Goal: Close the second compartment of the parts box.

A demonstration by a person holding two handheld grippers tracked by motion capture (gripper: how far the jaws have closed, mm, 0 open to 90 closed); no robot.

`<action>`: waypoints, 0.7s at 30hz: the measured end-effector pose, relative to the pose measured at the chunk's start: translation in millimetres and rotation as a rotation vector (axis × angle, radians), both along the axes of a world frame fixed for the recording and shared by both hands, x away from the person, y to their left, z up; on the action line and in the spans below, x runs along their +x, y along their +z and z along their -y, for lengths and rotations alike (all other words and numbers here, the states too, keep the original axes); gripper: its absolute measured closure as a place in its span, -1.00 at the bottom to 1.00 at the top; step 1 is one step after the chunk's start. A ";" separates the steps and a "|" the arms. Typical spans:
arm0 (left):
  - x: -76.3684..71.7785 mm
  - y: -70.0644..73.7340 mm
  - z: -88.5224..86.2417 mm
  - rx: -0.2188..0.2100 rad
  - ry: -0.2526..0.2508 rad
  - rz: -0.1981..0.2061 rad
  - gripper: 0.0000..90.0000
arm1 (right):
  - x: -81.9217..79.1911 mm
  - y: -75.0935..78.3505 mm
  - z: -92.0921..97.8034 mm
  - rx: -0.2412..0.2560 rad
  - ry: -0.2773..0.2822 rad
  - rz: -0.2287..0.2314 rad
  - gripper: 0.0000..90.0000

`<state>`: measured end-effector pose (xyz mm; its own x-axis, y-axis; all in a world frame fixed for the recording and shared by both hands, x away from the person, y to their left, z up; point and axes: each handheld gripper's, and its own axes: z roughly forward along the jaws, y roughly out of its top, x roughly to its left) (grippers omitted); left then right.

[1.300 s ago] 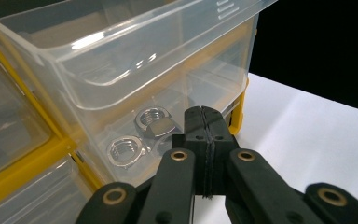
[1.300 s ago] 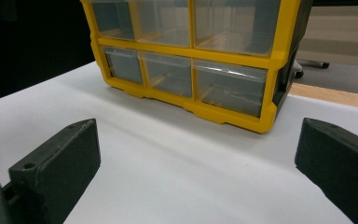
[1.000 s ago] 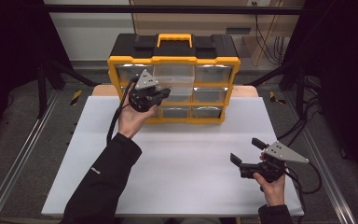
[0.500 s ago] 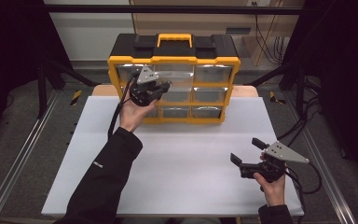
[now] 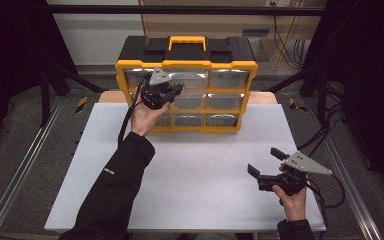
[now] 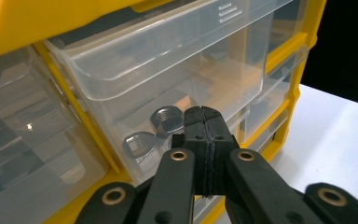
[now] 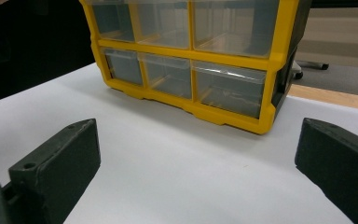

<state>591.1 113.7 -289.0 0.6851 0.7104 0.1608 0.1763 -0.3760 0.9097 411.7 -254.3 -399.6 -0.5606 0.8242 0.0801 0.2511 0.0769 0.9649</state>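
The white worktop (image 5: 190,170) carries a yellow and black drawer cabinet (image 5: 186,80) at its 12 o'clock edge, with a yellow handle (image 5: 187,41) on top. From above, the clear drawers look alike. The left gripper view, from close, shows two grey hex nuts (image 6: 154,130) inside one clear drawer (image 6: 168,79), which the high view does not reveal. The left hand-held gripper (image 6: 203,122) has its jaws pressed together, with nothing between them, right in front of this drawer. The right hand-held gripper (image 5: 263,163) rests at 4 o'clock on the worktop, well apart from the cabinet, with its jaws wide apart. Its own view shows the lower drawers.
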 end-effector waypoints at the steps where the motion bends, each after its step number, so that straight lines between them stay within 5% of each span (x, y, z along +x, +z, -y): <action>1: 1.2 0.2 -0.5 0.014 0.000 0.007 0.98 | -0.2 0.2 0.1 0.000 0.001 -0.002 -0.99; 21: 11.6 -1.8 -0.3 0.027 0.026 0.029 0.98 | -0.9 1.0 1.2 0.006 0.001 0.005 -0.99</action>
